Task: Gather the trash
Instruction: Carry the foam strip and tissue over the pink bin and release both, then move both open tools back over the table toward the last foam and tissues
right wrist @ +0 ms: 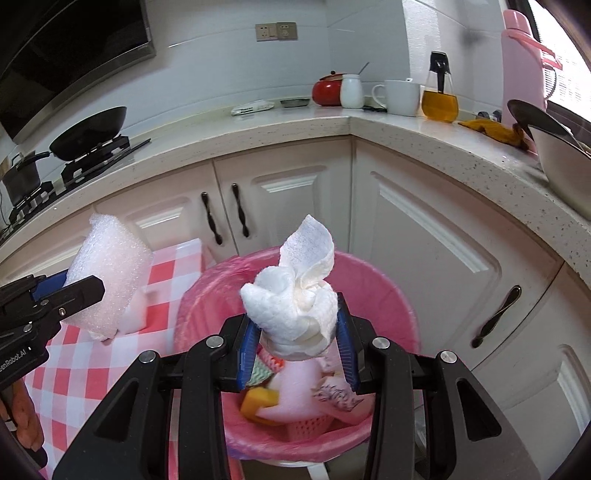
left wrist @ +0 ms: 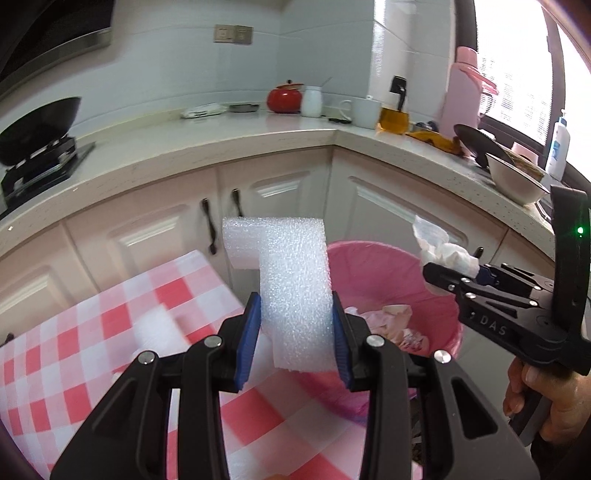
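You face a kitchen corner: white tiled walls with a double socket plate, a pale speckled countertop wrapping round above cream panelled cabinet doors with dark handles. A black range hood hangs at upper left, and bright daylight pours through the window at right.

Pink bin mouth open from above, trash low inside. Checked table edge touching bin's left side. White cabinets close behind bin; worktop overhangs above them.
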The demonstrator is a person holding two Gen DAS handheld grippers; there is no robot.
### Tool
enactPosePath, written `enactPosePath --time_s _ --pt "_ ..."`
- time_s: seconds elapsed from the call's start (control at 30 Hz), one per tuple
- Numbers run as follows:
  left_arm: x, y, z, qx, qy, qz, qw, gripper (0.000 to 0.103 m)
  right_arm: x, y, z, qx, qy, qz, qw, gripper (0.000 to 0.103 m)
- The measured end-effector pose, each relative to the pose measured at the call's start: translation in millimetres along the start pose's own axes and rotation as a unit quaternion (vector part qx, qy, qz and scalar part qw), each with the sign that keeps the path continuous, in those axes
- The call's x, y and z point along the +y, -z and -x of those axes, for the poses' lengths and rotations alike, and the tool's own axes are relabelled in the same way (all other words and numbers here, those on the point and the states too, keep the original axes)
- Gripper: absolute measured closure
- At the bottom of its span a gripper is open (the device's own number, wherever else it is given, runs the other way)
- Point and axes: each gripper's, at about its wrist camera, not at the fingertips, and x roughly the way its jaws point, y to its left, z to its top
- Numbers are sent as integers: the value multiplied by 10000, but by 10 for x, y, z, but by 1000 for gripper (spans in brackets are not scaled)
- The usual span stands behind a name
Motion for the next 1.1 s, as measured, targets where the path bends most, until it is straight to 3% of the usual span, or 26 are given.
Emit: enactPosePath --time_s 0.57,0.63,0.73,1.1 --pt "-467 -201 -524 183 479 -248 9984 67 -341 -76 -103 -56 209 -150 9997 62" --pt "-467 -210 -565 205 513 -206 9983 57 -361 -78 -98 -64 239 -167 9996 58" --pt "-432 -208 -583 226 504 -137 9984 51 -384 -73 -87 -79 299 -192 9993 48" --pt "-263 -111 -460 175 256 6 9995 51 -348 -23 -76 -64 339 -210 9992 47"
